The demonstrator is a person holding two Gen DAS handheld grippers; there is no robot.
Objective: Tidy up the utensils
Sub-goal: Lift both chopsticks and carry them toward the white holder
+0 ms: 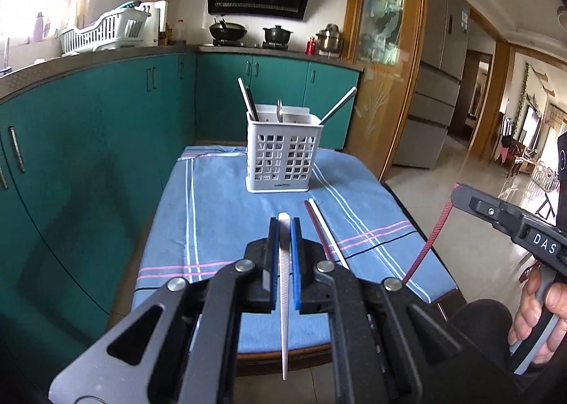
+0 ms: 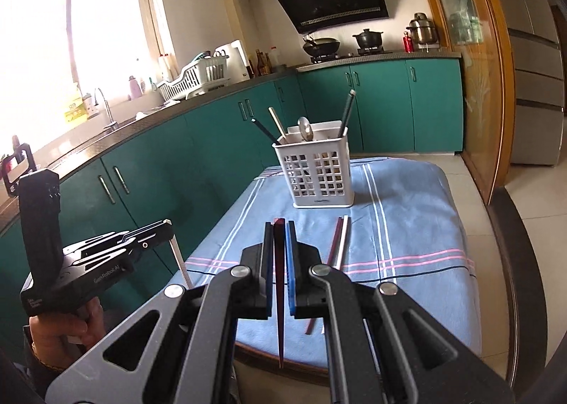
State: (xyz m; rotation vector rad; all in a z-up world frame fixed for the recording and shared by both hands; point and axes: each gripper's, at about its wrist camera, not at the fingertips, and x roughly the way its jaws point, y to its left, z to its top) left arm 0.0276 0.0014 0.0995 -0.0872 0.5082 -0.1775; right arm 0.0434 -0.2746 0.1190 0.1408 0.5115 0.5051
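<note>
Centrally in the left wrist view, the left gripper point(image 1: 284, 227) had its fingers clamped on a white chopstick point(image 1: 284, 297). Likewise the right gripper point(image 2: 279, 230) pinched a dark red chopstick point(image 2: 280, 297). Two more chopsticks point(image 2: 338, 243), one red and one white, lay side by side on the blue-clothed desk point(image 2: 418, 227), below the white utensil holder point(image 2: 315, 174) at upper centre.

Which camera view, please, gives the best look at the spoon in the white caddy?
The right wrist view: the spoon shows its whole bowl above the rim of the white caddy. In the left wrist view it is only a thin edge-on sliver.
</note>
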